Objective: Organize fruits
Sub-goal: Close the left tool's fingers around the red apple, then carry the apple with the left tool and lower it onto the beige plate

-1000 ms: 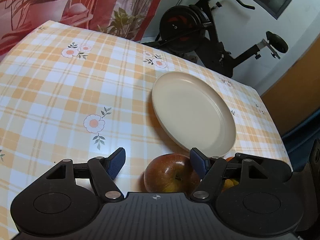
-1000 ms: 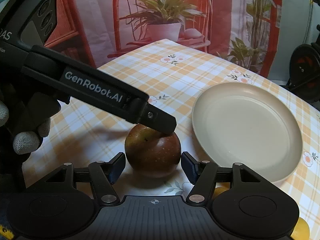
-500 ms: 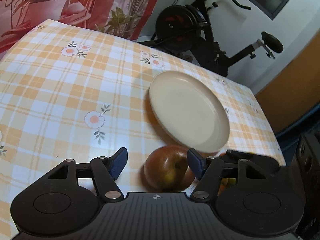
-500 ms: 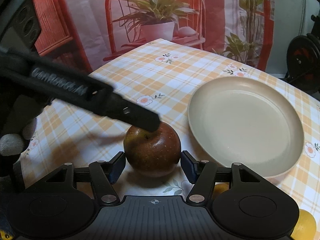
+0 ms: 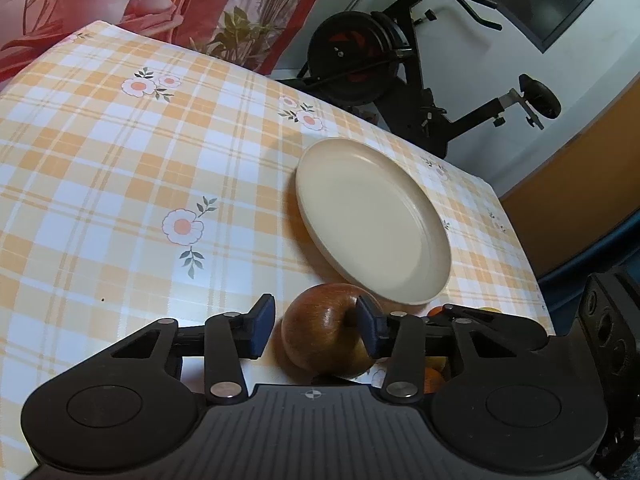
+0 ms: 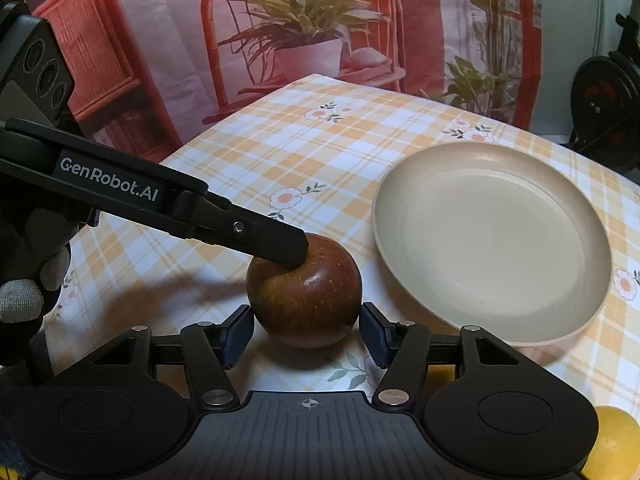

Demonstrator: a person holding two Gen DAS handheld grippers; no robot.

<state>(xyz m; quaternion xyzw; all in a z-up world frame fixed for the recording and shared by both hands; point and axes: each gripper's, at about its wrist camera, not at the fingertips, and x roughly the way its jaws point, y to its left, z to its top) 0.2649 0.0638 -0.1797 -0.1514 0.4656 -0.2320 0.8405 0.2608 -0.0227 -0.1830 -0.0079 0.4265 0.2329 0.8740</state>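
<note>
A dark red apple (image 5: 326, 332) (image 6: 306, 300) rests on the checked tablecloth, just short of an empty beige plate (image 5: 372, 220) (image 6: 488, 240). My left gripper (image 5: 316, 330) is open around the apple: its right pad touches the top by the stem, its left pad stands a little off. In the right wrist view a left finger (image 6: 276, 242) rests on the apple's top. My right gripper (image 6: 306, 338) is open, a pad on either side of the apple, low and close.
A yellow fruit (image 6: 612, 440) lies at the lower right in the right wrist view. Orange and yellow fruit (image 5: 434, 378) show behind the left gripper's right finger. An exercise bike (image 5: 400, 76) stands beyond the table's far edge.
My left gripper has narrowed around the apple and its finger now rests on the apple's top. The right gripper has stayed open beside the apple.
</note>
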